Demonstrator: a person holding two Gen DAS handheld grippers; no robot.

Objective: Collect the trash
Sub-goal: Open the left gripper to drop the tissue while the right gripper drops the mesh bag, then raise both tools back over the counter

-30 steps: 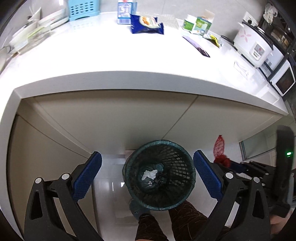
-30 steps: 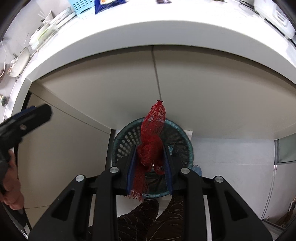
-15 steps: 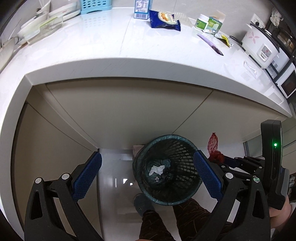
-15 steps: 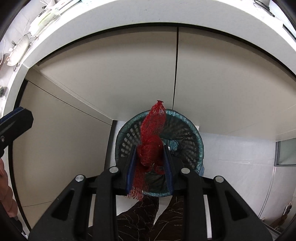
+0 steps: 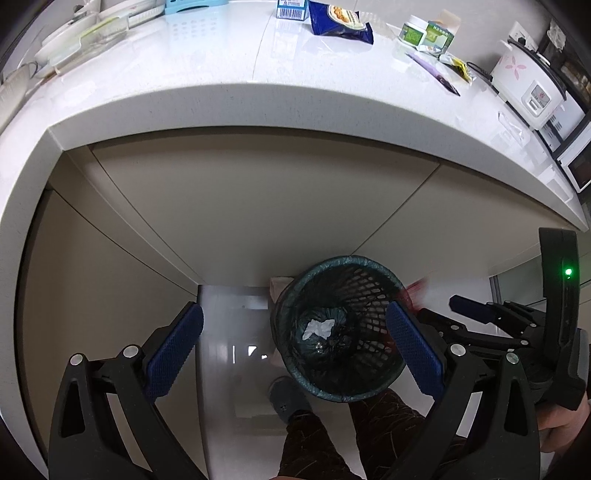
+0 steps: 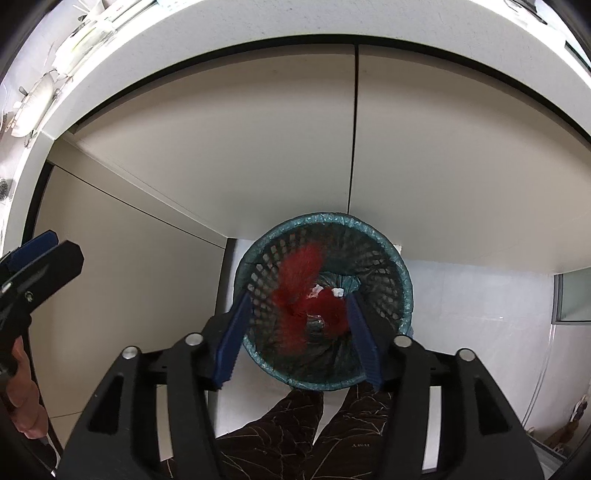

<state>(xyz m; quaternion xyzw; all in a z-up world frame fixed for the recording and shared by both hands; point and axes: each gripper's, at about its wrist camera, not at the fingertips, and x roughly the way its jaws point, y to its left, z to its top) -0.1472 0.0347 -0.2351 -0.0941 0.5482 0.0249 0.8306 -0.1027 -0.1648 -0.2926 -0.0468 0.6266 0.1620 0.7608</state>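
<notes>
The right gripper [image 6: 295, 328] has its 2 fingers [image 6: 231, 332] spread apart directly above the mesh waste bin [image 6: 404, 280], and the red net bag [image 6: 303, 291] shows blurred between them, over the bin's mouth and apparently dropping free rather than pinched. The left gripper [image 5: 291, 350] hangs beside it with its fingers [image 5: 173, 349] wide apart and holding nothing, the bin [image 5: 291, 295] framed between them with crumpled white paper [image 5: 319, 326] on its dark liner. To do this release well, I would keep the right fingers centred over the opening and fully parted until the netting has cleared the pads, since loose mesh can snag on the textured faces or catch the bin's rim and drape outside. Beyond the bin, more trash waits on the bench [image 5: 221, 74]: a blue snack packet [image 5: 340, 16], a carton [image 5: 291, 7], a green tub [image 5: 413, 33] and small wrappers [image 5: 458, 68] near the rice cooker [image 5: 524, 88].
</notes>
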